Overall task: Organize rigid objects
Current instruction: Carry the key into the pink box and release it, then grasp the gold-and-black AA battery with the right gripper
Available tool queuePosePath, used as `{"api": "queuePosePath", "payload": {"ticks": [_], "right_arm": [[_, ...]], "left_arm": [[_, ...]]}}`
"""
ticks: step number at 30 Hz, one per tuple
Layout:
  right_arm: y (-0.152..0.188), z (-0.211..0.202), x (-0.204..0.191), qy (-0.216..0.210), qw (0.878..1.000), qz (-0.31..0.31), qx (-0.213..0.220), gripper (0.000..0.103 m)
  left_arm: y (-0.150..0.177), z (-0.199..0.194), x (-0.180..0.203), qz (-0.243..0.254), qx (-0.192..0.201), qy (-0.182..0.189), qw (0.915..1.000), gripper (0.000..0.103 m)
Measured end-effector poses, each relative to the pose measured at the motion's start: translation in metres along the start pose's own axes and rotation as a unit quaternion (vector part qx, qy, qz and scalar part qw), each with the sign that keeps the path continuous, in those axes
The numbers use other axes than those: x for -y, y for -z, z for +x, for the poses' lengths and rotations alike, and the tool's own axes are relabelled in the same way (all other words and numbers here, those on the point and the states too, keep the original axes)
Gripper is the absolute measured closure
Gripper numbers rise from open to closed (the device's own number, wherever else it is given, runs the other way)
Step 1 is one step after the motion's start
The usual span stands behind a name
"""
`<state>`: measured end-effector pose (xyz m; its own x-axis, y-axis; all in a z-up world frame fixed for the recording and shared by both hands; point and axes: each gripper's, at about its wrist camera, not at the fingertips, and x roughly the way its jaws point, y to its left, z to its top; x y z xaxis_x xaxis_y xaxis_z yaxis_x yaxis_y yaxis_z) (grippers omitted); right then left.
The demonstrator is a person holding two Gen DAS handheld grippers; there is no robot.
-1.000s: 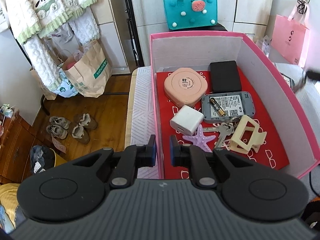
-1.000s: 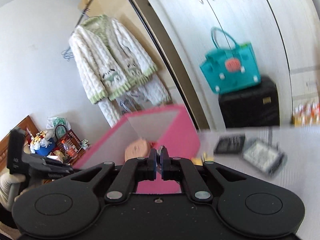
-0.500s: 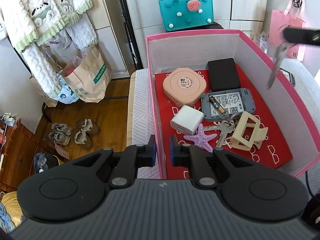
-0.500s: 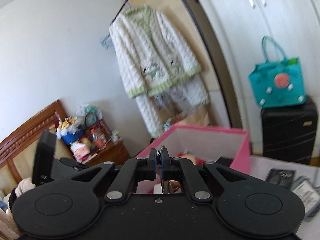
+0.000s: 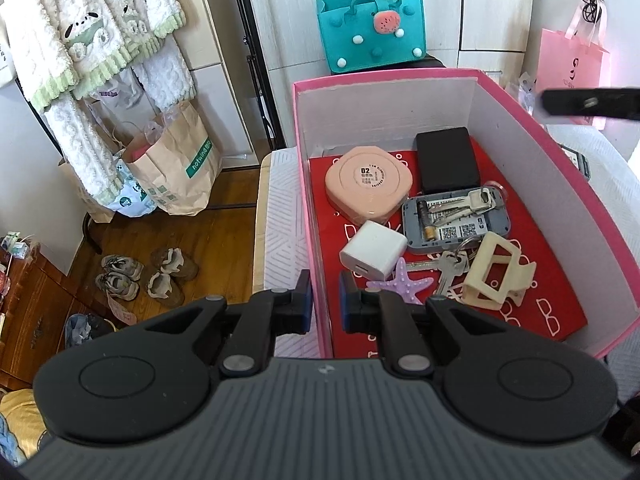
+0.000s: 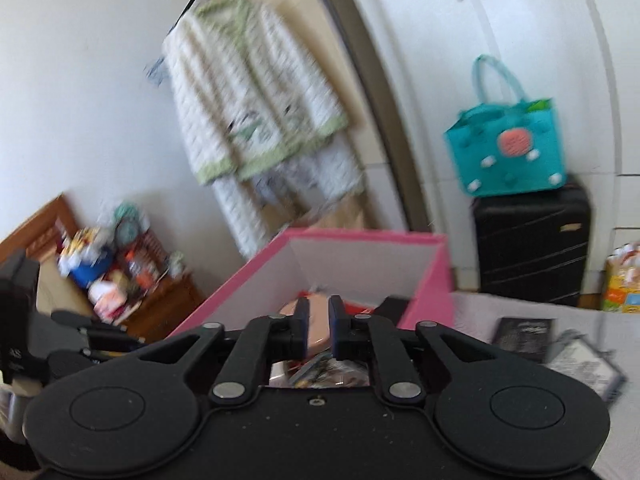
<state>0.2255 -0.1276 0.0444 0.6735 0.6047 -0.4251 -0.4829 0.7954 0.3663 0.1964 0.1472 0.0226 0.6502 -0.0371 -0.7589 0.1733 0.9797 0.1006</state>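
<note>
Drop step looking done: keys lying on the grey device inside pink box. Right gripper parted w/ nothing btwn jaws, hovering above box. Left gripper straddling box's near wall, not quite clenched. Next: prob fetching items lying beside box.

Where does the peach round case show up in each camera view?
Left wrist: the peach case lies at the back left of the pink box.
Right wrist: a sliver of it shows between the gripper fingers, inside the box.
Shared landmark: the teal bag behind the box.
</note>
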Motion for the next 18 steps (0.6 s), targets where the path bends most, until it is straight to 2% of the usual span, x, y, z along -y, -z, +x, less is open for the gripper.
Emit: {"api": "queuePosePath", "payload": {"ticks": [2, 4, 9, 11, 14, 18], "right_arm": [[0.004, -0.017, 0.009, 0.024, 0.999, 0.012, 0.021, 0.076], [0.014, -0.030, 0.021, 0.060, 0.997, 0.028, 0.030, 0.074], [0.046, -0.035, 0.059, 0.173, 0.984, 0.039, -0.012, 0.072], [0.058, -0.031, 0.068, 0.197, 0.979, 0.030, -0.033, 0.071], [0.070, -0.017, 0.072, 0.203, 0.977, 0.011, -0.066, 0.071], [0.076, 0.002, 0.064, 0.172, 0.981, -0.024, -0.087, 0.069]], "left_arm": [[0.001, 0.000, -0.001, -0.004, 0.005, 0.003, 1.0000, 0.092], [0.003, -0.001, -0.002, -0.009, 0.010, 0.007, 0.9999, 0.092], [0.005, 0.000, -0.003, -0.009, 0.014, 0.010, 0.9998, 0.092], [0.005, 0.000, -0.001, -0.005, 0.014, 0.010, 0.9998, 0.092], [0.003, 0.001, 0.000, 0.004, 0.009, 0.008, 0.9999, 0.092], [0.001, 0.001, 0.004, 0.025, 0.003, 0.001, 0.9997, 0.092]]}}
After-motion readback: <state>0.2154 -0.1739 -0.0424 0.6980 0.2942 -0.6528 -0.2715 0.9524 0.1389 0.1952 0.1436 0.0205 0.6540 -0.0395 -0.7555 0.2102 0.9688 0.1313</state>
